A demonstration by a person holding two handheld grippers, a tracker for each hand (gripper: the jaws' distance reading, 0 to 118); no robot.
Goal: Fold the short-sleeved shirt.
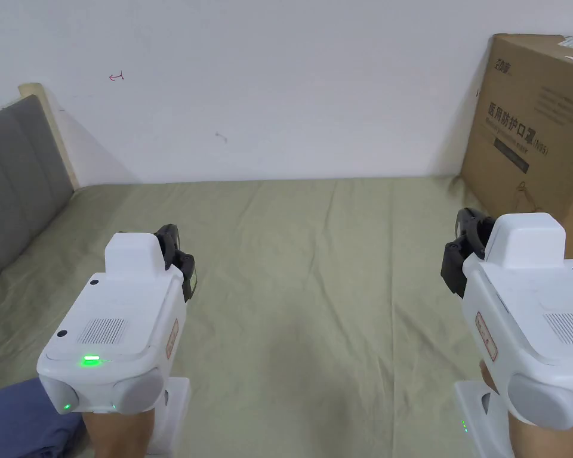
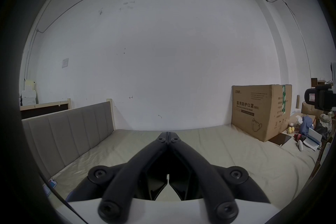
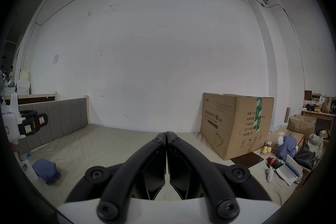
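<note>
Shirt lies crumpled beside the left gripper — both grippers' fingers closed, empty.

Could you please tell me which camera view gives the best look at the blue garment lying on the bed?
The right gripper view: the crumpled blue garment lies whole on the bed sheet. The head view catches just a corner of it, cut by the frame.
</note>
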